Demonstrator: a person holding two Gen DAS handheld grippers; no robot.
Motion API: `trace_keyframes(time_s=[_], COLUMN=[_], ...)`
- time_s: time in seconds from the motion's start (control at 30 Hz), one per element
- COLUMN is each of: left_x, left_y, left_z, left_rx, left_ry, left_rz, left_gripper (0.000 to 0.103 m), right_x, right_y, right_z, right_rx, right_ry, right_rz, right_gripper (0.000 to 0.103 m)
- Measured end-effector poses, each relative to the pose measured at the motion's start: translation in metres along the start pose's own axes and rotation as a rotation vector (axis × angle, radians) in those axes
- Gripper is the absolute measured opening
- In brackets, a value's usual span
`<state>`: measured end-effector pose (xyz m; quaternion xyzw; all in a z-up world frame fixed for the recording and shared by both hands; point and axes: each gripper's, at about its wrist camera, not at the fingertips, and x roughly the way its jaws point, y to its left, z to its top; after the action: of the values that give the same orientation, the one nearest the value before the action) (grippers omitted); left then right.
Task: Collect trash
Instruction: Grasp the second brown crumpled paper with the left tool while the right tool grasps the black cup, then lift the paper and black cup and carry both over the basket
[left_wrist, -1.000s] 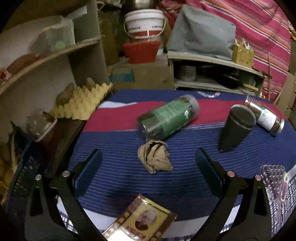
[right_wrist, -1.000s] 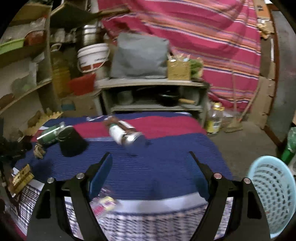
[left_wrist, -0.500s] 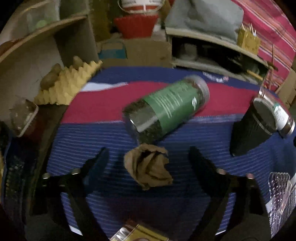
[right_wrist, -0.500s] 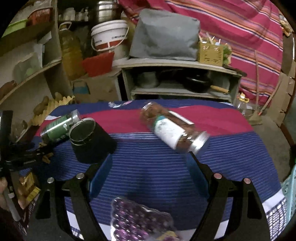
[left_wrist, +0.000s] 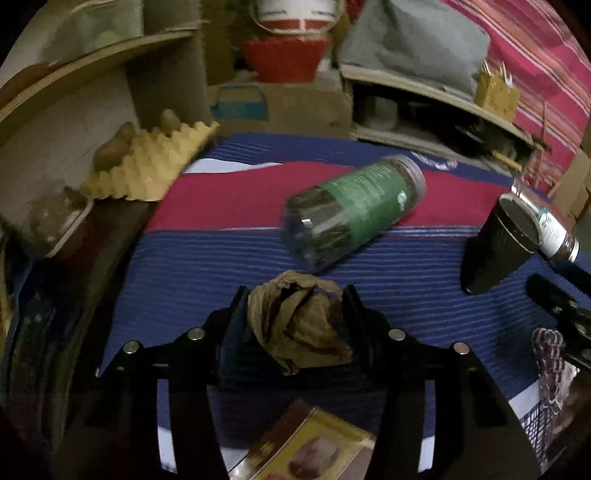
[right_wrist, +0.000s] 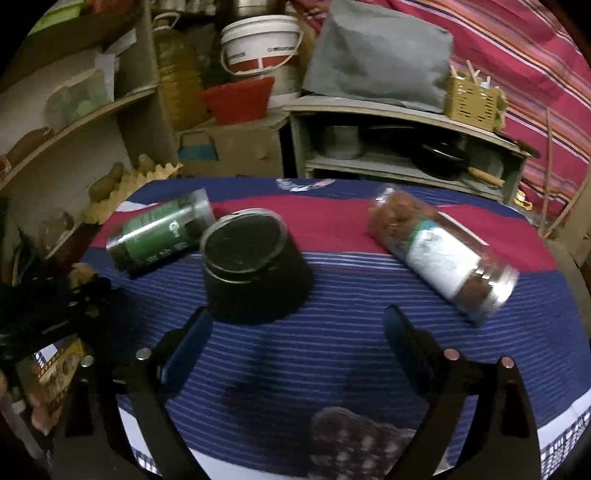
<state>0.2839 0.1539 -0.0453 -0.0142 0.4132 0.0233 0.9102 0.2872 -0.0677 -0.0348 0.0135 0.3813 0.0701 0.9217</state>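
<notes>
Lying green-labelled jar (left_wrist: 354, 210), print unreadable, white-labelled jar (right_wrist: 441, 253), lettering blurred

Cramped home storeroom or pantry corner. Wooden shelves (right_wrist: 85, 114) crowded with containers, a white bucket (right_wrist: 258, 44) over a red basin (right_wrist: 236, 99), a big oil jug (right_wrist: 177, 74), a dark pan (right_wrist: 439, 158) under a low shelf, an egg tray (left_wrist: 147, 170), striped cloth (right_wrist: 517, 55) draped behind the bench (right_wrist: 332, 354).

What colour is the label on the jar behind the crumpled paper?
Green label, clearest in the left wrist view.
</notes>
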Motion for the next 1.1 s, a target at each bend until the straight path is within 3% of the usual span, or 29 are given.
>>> trace_keyframes(time_s=[0.13,0.27,0.33,0.37,0.4,0.53,0.73,0.97,1.1], left_x=[-0.021,-0.039,-0.046,-0.049,-0.05,-0.058,-0.074,-0.109,-0.128], left_y=[0.016,0.02,0.021,0.023,0.023,0.025,0.005,-0.066,-0.111], left_z=[-0.014,-0.024,-0.024,-0.023,-0.023,-0.018,-0.011,-0.006,-0.007], left_rx=[-0.055,-0.051,-0.046,-0.049,-0.055,-0.075,-0.057,0.048,0.079], left_ry=[-0.076,-0.126,-0.145,-0.147,-0.148,-0.151,-0.177,-0.252,-0.276], left_rz=[0.01,0.06,0.08,0.085,0.087,0.092,0.093,0.055,-0.015], left_gripper=[0.05,0.05,0.05,0.05,0.05,0.05,0.05,0.05,0.05], right_x=[0.014,0.03,0.034,0.036,0.037,0.029,-0.027,-0.125,-0.172], right_y=[0.013,0.026,0.026,0.025,0.025,0.023,-0.007,-0.086,-0.135], right_z=[0.007,0.012,0.013,0.014,0.014,0.014,0.008,-0.011,-0.033], right_rx=[0.002,-0.051,-0.053,-0.051,-0.052,-0.074,-0.042,0.032,0.08], right_ry=[-0.006,-0.004,-0.003,0.001,0.01,0.016,-0.052,-0.157,-0.206], right_rz=[0.0,-0.067,-0.057,-0.04,-0.018,-0.002,0.015,-0.02,-0.083], right_gripper=[0.092,0.092,0.092,0.087,0.072,0.072,0.072,0.072,0.072])
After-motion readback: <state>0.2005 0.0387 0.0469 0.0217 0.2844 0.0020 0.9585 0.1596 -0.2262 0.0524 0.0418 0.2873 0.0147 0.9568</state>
